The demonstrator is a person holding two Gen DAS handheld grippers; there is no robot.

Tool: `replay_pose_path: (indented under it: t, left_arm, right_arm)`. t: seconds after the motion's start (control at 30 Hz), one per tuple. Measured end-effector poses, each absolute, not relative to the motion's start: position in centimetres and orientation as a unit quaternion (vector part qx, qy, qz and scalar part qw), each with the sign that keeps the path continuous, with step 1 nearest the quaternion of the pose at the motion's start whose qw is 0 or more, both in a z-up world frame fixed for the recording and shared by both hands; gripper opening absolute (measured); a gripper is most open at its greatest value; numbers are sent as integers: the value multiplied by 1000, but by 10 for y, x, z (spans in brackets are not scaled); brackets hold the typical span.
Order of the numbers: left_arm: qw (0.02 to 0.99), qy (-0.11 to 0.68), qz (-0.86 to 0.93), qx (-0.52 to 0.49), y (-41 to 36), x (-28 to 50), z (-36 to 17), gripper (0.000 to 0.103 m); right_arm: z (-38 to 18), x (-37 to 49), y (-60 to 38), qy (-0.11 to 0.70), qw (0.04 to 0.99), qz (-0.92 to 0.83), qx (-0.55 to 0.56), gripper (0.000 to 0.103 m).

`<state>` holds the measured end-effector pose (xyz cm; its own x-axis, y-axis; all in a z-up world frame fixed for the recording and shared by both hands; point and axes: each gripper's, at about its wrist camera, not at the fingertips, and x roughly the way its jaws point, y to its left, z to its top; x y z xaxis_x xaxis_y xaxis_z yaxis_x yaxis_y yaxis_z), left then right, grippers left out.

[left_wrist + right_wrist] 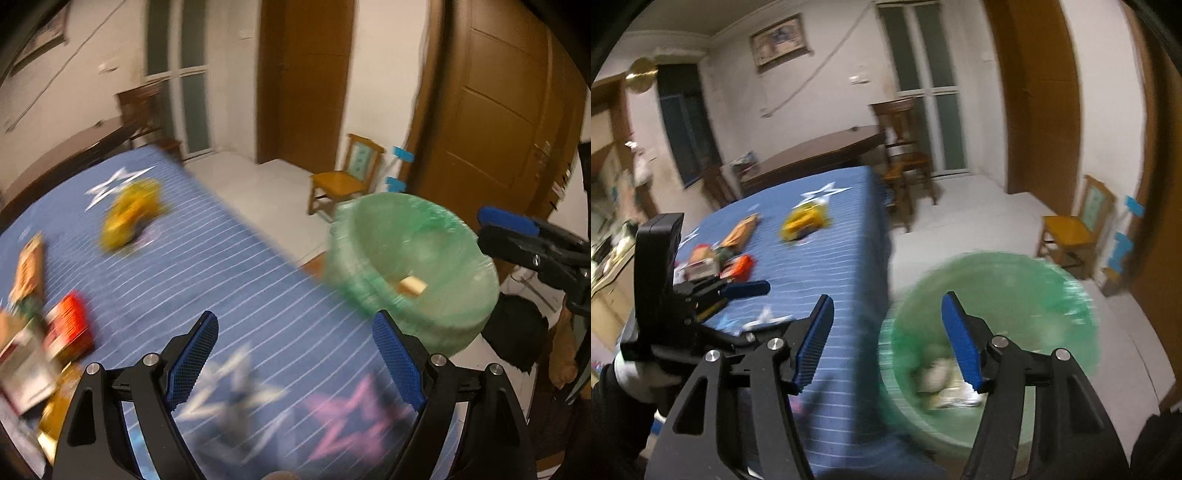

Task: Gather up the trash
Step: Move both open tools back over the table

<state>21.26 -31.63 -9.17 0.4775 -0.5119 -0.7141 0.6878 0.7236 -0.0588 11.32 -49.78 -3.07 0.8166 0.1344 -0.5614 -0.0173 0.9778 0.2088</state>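
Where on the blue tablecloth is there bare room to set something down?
Free: the striped stretch of the blue tablecloth between the yellow wrapper and the green-lined bin. Crowded: the pile around the red box.

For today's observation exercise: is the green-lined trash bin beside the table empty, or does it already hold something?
Not empty. The green-lined trash bin already holds pale scraps of trash at its bottom; the left wrist view also shows a light piece inside. What they are is too blurred to tell.

The right hand-held gripper, jaws apart and empty, hangs over the green-lined trash bin. At ten o'clock, wrappers lie on the blue-clothed bench.
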Motion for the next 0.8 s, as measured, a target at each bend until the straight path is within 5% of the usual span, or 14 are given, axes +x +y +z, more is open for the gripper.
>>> replay_pose_path:
  t: [0.4, 0.8]
  left_arm:
    - [906, 375, -199, 16, -73, 217, -68, 83]
    - [922, 356, -144, 43, 46, 213, -66, 80]
  right_arm:
    - [-46, 145, -376, 327, 929, 158, 71, 58]
    - [-53, 150, -298, 353, 911, 212, 31, 58]
